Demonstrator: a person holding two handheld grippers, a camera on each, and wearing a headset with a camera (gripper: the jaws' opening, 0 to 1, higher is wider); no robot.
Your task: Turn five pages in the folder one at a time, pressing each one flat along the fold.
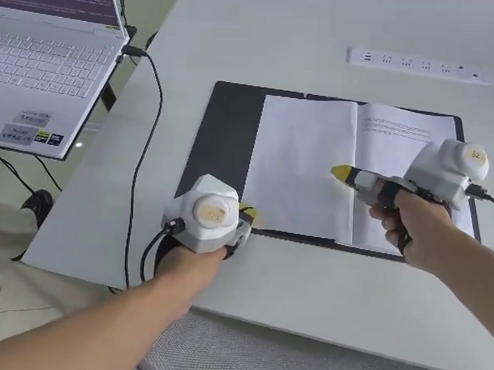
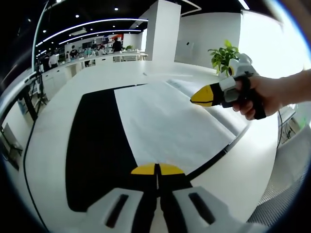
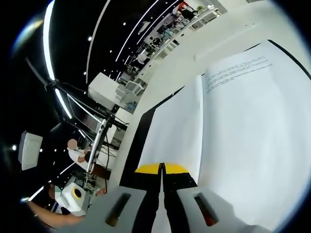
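A black folder (image 1: pixel 220 135) lies open on the white table, with a blank white page (image 1: pixel 300 166) on its left half and a printed page (image 1: pixel 403 134) on its right half. My right gripper (image 1: pixel 340 172) is shut, its yellow tips just left of the fold (image 3: pixel 200 121) and low over the blank page; nothing is between its jaws (image 3: pixel 161 168). My left gripper (image 1: pixel 248 211) is shut too, at the near left corner of the blank page (image 2: pixel 165 121), with its tips (image 2: pixel 157 169) empty. In the left gripper view the right gripper (image 2: pixel 201 95) comes in from the right.
An open laptop (image 1: pixel 48 56) sits at the far left on a separate stand, and its black cable (image 1: pixel 147 149) runs down the table's left side. A white power strip (image 1: pixel 422 65) lies behind the folder. The table's near edge (image 1: pixel 307 325) is close below the folder.
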